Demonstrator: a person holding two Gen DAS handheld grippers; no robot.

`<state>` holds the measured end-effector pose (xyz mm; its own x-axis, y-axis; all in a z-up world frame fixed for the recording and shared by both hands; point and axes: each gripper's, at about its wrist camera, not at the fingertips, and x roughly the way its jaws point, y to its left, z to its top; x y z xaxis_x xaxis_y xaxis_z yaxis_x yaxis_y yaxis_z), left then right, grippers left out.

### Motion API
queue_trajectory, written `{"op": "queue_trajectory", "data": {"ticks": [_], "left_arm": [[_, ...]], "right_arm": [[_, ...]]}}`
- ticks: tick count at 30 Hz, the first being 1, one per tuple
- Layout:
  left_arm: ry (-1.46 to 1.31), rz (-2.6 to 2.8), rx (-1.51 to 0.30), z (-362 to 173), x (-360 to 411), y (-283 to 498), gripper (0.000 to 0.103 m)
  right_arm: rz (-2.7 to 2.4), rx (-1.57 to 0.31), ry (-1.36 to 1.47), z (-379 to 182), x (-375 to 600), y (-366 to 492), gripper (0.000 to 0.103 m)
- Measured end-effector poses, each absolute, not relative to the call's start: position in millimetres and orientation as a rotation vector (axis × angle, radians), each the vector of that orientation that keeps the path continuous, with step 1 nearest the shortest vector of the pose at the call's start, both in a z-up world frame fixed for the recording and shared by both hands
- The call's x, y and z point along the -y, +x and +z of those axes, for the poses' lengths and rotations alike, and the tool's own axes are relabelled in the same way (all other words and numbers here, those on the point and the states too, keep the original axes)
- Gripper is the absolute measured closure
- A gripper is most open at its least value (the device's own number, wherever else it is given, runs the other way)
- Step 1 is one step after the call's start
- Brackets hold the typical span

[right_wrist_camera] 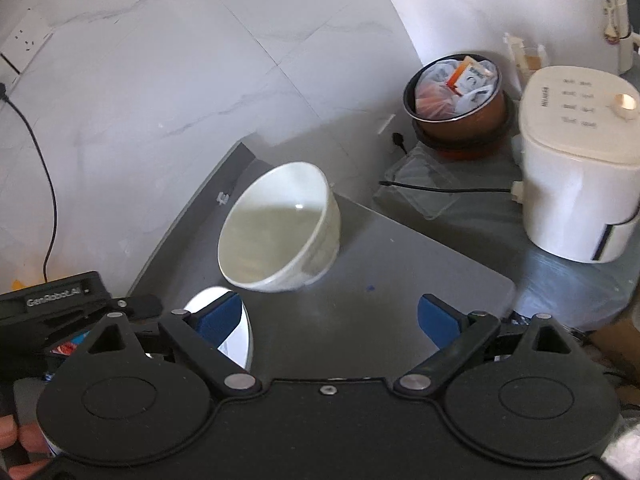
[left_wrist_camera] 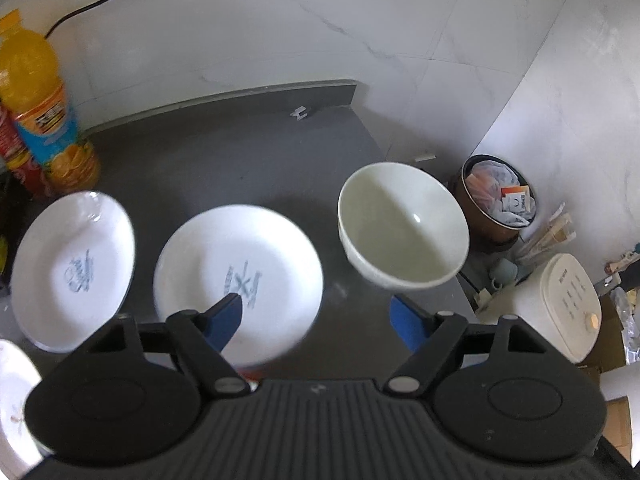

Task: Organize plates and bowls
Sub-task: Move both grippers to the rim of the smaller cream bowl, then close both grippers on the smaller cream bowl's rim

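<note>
Left gripper (left_wrist_camera: 318, 312) hangs with its jaws spread wide and nothing between them, blue pads over the near plates; right gripper (right_wrist_camera: 334, 320) likewise wide and empty, above the tabletop near the bowl. Surface: dark grey matte table (left_wrist_camera: 224, 168), smooth, with a raised lip at its far edge; behind it a white marble-look tiled wall (left_wrist_camera: 280, 20) with faint grey veins; a black cable (right_wrist_camera: 36, 148) runs down the wall from a socket. White bowl (left_wrist_camera: 402, 226) sits at the right of the table, deep, round, glossy ceramic, empty, apparently tipped. Centre plate (left_wrist_camera: 240, 276), white, shallow, glossy, with a blue-grey printed mark in its well; left plate (left_wrist_camera: 72, 268) beside it, same glaze, similar print; the two lie just apart. Orange drink bottle (left_wrist_camera: 44, 116) stands at the far left, clear plastic. Right of the table: a copper-brown pot (left_wrist_camera: 500, 196) stuffed with packets; a cream plastic appliance (left_wrist_camera: 560, 308) with rounded corners.
</note>
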<state>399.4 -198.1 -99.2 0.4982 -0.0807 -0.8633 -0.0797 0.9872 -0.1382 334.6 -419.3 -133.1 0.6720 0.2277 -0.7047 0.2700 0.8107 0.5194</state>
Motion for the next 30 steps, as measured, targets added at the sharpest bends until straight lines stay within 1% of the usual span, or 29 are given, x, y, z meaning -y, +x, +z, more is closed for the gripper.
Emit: {"op": "queue_trajectory", "data": {"ticks": [4, 7, 9, 14, 19, 21, 24, 26, 28, 29, 30], "left_arm": [[-0.171, -0.017, -1.069, -111, 203, 427, 0.025], [-0.162, -0.036, -1.076, -118, 206, 444, 0.030], [-0.165, -0.041, -1.081, -124, 207, 455, 0.037], [-0.196, -0.044, -1.118, -141, 210, 480, 0.047], [-0.195, -0.044, -1.147, -156, 212, 503, 0.051], [-0.196, -0.049, -1.162, -163, 214, 511, 0.055], [-0.195, -0.052, -1.190, -172, 218, 522, 0.057], [-0.173, -0.042, -1.198, -175, 221, 528, 0.058], [-0.153, -0.041, -1.202, -177, 224, 532, 0.058], [-0.141, -0.038, -1.201, -177, 226, 533, 0.058], [-0.137, -0.039, -1.201, -178, 227, 535, 0.058]], "right_arm": [[-0.034, -0.868, 0.664, -143, 421, 354, 0.013], [-0.042, -0.882, 0.676, -150, 424, 368, 0.018], [-0.050, -0.892, 0.684, -155, 425, 376, 0.019], [-0.045, -0.901, 0.703, -164, 431, 394, 0.019], [-0.038, -0.921, 0.707, -176, 432, 411, 0.019], [-0.040, -0.930, 0.718, -182, 432, 418, 0.019], [-0.040, -0.949, 0.723, -187, 428, 427, 0.019], [-0.044, -0.963, 0.710, -190, 425, 433, 0.023], [-0.062, -0.987, 0.664, -192, 420, 439, 0.032], [-0.067, -0.999, 0.650, -194, 418, 440, 0.035], [-0.068, -1.012, 0.643, -197, 417, 442, 0.041]]}}
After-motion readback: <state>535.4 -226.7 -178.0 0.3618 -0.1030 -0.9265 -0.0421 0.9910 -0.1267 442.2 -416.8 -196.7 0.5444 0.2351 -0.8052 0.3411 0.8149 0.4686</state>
